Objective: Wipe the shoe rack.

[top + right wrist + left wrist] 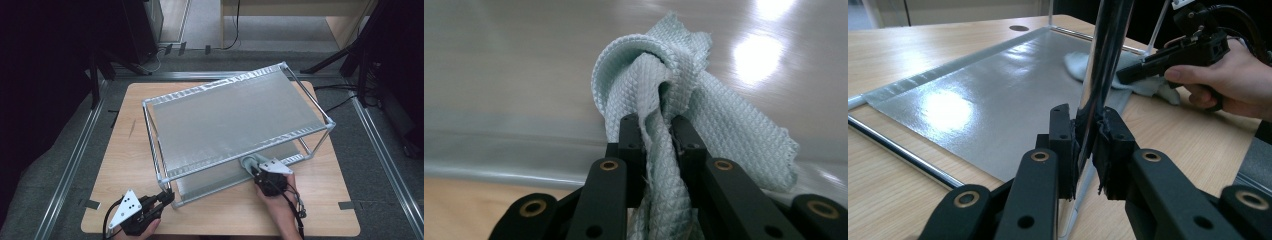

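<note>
The left gripper (1087, 150) has its jaws clamped on the near corner post (1100, 75) of the metal rack (235, 117), near the table (115, 165) edge. The right gripper (658, 145) pinches a pale blue cloth (659, 90), which rests bunched on the rack's lower shelf (983, 100) at its front edge

High view: fixed cam above person's side, looks fwd and down; whole table (110, 165) and rack (235, 120) in frame, far off. Left gripper view: cam rides left gripper (1087, 150), low over tabletop, looks along jaws past rack's corner post (1103, 65) across lower shelf (993, 90) to right gripper (1133, 72). Right gripper view: cam on right gripper (659, 145), v. close, faces cloth (659, 75) on shelf. Shared: lower shelf and cloth, all 3 views.
</note>
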Demonstrator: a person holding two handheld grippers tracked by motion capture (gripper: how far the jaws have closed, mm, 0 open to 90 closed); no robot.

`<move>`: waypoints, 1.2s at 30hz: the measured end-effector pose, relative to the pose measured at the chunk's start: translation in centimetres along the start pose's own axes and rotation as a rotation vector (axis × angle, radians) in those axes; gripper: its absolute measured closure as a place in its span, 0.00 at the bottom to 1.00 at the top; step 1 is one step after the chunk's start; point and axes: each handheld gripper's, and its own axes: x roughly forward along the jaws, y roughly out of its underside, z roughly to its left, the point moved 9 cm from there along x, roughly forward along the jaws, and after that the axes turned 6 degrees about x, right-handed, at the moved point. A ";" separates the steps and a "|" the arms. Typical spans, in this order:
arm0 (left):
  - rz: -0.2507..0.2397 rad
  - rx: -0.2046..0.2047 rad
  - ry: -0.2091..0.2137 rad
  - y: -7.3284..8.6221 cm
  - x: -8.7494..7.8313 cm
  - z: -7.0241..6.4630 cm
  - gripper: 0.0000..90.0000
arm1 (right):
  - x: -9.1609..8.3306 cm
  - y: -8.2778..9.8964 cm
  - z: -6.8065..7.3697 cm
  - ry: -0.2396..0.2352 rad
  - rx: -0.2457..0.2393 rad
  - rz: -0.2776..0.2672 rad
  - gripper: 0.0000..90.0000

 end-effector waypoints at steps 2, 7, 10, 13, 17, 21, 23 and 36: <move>0.001 0.000 0.004 0.0 0.1 -0.2 0.88 | 0.0 0.0 1.4 -0.020 -0.028 -0.003 0.87; -0.002 0.002 0.011 -0.1 0.2 -0.4 0.88 | 0.3 0.3 4.5 -0.083 -0.043 0.005 0.88; -0.002 0.001 0.003 -0.1 0.3 -0.5 0.88 | 0.3 0.6 6.6 -0.122 -0.062 0.011 0.88; -0.002 -0.007 -0.005 -0.2 0.5 -0.7 0.88 | 0.2 0.8 9.1 -0.157 -0.104 0.012 0.88; -0.001 0.002 0.008 -0.3 0.9 -1.6 0.88 | 0.2 1.4 12.6 -0.214 -0.167 0.018 0.88; -0.004 0.010 0.026 -0.3 1.1 -2.4 0.88 | 0.1 2.0 16.3 -0.275 -0.236 0.018 0.88; -0.003 0.012 0.028 -0.3 1.1 -2.4 0.88 | 0.3 2.3 17.6 -0.295 -0.266 0.026 0.88; 0.002 0.012 0.028 -0.2 0.8 -2.1 0.89 | -0.2 0.7 4.3 -0.075 -0.103 0.035 0.88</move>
